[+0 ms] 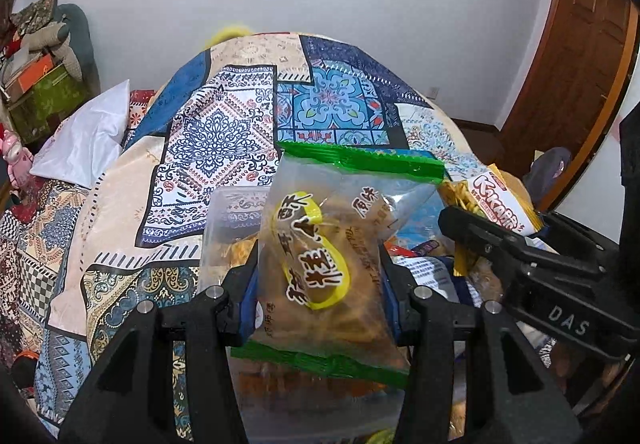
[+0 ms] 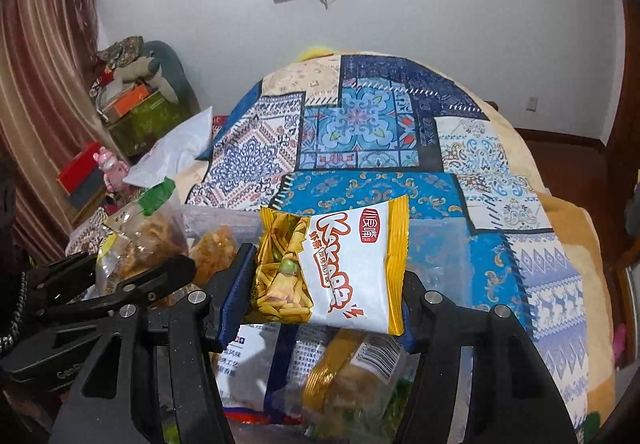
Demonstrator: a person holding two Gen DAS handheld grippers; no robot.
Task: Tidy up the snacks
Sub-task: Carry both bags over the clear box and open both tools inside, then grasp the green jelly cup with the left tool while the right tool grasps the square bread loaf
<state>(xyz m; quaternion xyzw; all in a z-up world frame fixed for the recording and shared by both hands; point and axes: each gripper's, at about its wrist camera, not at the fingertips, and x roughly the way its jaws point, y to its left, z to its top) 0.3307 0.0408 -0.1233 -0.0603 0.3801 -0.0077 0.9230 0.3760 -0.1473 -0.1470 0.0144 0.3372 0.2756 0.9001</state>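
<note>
Clear plastic with green seals, the pastry packet (image 1: 320, 264) sits clamped between the left gripper (image 1: 318, 284) pads, raised above the clear container (image 1: 224, 220) at its 9 o'clock, probably for sorting. At the packet's 3 o'clock, the right gripper (image 2: 328, 284) pinches the yellow-and-white Kakaaa packet (image 2: 336, 268) over loose snacks (image 2: 348, 372), judged next for placing. Beyond lies a patchwork bed cover (image 1: 224, 124).

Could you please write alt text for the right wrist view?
The right hand-held gripper grips a white-and-yellow snack packet above a clear bin of snacks on a patchwork quilt. The left hand-held gripper holds a green-edged bag alongside.
</note>
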